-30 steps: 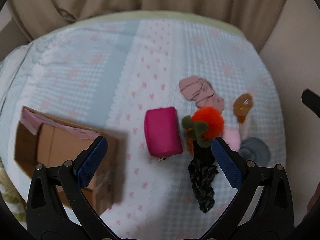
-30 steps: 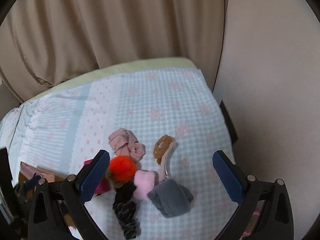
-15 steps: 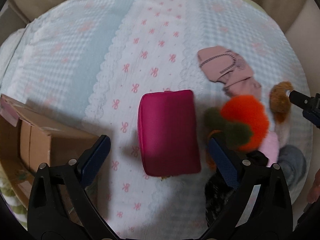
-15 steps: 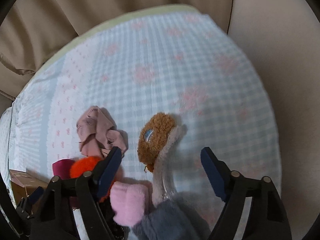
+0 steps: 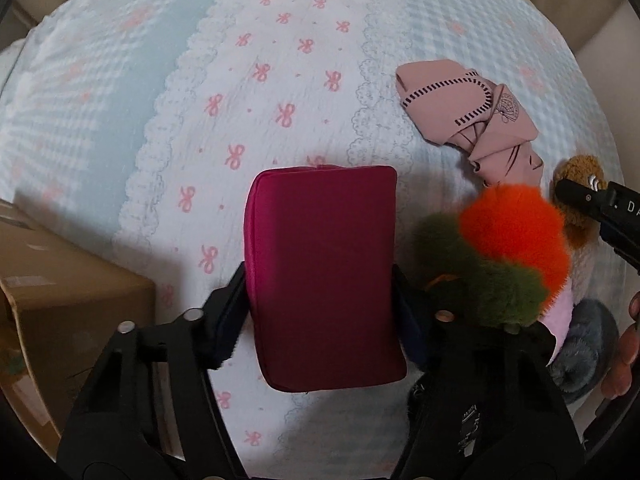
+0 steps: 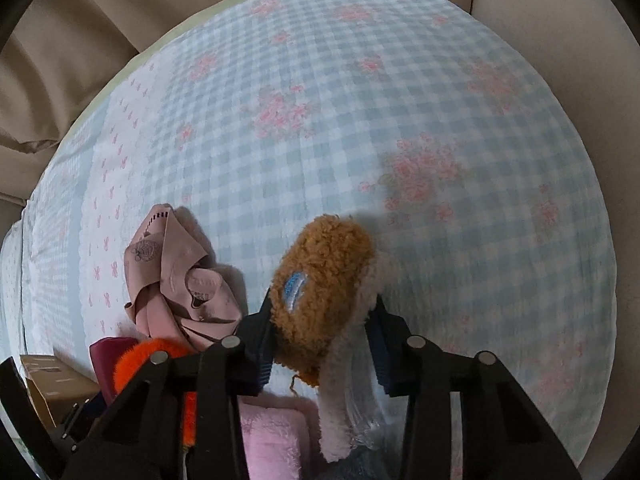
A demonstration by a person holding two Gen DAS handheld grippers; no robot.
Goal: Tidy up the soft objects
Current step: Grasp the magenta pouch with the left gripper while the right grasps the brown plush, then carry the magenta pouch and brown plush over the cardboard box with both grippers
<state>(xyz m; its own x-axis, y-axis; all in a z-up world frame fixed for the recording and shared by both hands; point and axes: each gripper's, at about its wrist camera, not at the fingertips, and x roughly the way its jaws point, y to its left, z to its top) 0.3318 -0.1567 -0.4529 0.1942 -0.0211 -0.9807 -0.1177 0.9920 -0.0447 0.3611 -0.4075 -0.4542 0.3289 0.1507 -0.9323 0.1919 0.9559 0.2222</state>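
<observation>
A bed (image 6: 400, 92) under a blue gingham quilt with pink bows meets beige curtains (image 6: 80, 40). One magenta pouch (image 5: 324, 276) lies mid-bed between the closing fingers of the left gripper (image 5: 320, 308). The right gripper (image 6: 320, 344) closes around one brown plush slipper (image 6: 320, 280). One cardboard box (image 5: 60, 300) sits at the left edge.

A: We log the magenta pouch (image 5: 324, 276): rectangular, padded, flat on the bedspread. Just right of it, the orange-and-green fluffy toy (image 5: 508, 252).

B: We add the dusty-pink printed cloth (image 5: 468, 120), crumpled, beyond the toy. The brown curly plush piece (image 6: 320, 296) with white fleece edge lies near it. A pink fleece item (image 6: 272, 436) touches a grey fuzzy one (image 5: 584, 352).
</observation>
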